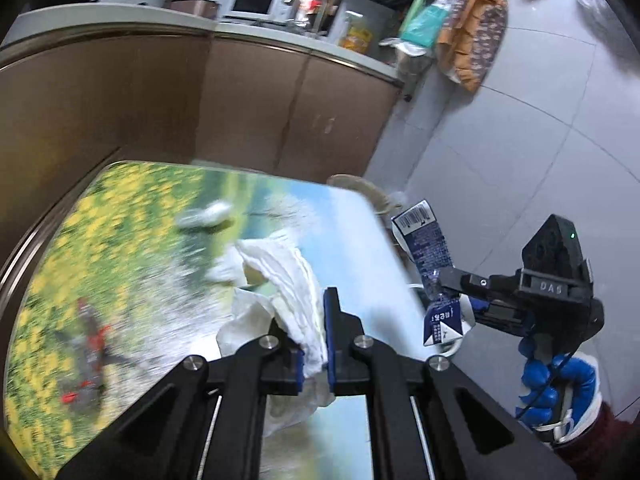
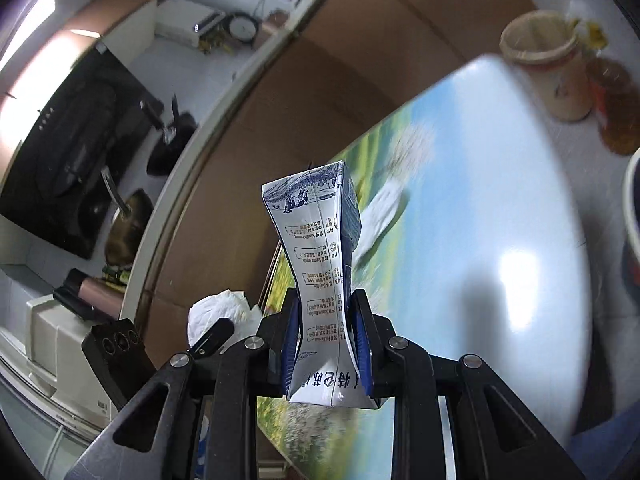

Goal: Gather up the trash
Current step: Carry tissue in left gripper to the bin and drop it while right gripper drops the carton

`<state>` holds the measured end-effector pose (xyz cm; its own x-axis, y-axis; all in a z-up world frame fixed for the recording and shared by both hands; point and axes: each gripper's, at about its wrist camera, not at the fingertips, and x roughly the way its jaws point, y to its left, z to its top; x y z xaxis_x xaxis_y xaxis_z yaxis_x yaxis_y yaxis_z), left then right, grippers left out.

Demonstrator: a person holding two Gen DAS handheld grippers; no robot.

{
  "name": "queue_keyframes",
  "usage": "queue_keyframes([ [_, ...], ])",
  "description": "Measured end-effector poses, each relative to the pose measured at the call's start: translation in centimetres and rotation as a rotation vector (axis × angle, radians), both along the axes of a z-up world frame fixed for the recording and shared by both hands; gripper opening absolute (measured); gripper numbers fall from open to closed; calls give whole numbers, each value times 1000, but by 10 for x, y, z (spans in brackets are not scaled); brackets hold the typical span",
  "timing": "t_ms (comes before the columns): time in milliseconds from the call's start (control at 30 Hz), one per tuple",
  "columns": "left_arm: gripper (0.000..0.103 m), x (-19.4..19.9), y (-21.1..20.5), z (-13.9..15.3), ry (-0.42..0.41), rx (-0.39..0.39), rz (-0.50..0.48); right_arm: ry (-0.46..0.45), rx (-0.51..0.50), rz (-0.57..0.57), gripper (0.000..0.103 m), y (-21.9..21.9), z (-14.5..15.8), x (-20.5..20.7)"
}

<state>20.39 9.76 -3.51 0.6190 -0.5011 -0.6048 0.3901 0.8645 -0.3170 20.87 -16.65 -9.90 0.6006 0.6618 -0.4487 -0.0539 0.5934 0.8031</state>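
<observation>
My left gripper [image 1: 314, 354] is shut on a crumpled white tissue [image 1: 280, 280] and holds it above the printed table [image 1: 132, 248]. My right gripper [image 2: 327, 344] is shut on a squashed blue-and-white milk carton [image 2: 320, 264], held upright off the table's edge. The carton [image 1: 430, 256] and the right gripper [image 1: 448, 280] also show in the left wrist view, past the table's right edge. The tissue [image 2: 218, 314] and the left gripper show at the lower left of the right wrist view. Another white scrap [image 1: 208, 214] lies blurred on the table; it also shows in the right wrist view [image 2: 382, 216].
A beige paper cup [image 2: 548, 68] and an amber bottle [image 2: 616, 112] stand beyond the table's far corner. A dark-rimmed container [image 2: 632, 216] is at the right edge. Brown cabinets [image 1: 240, 104] and a kitchen counter lie behind the table. Grey tiled floor [image 1: 520, 128] lies to the right.
</observation>
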Motion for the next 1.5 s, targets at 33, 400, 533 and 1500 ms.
queue_keyframes([
  [33, 7, 1, -14, 3, -1, -6, -22, -12, -9, -22, 25, -13, 3, -5],
  [400, 7, 31, -232, -14, 38, 57, -280, 25, -171, -343, 25, -180, -10, -43],
  [533, 7, 46, -308, -46, 99, 54, -350, 92, -238, -430, 25, -226, -34, -42],
  [1500, 51, 48, -323, -40, 35, 46, -188, 106, -614, -571, 54, -235, -36, -47],
])
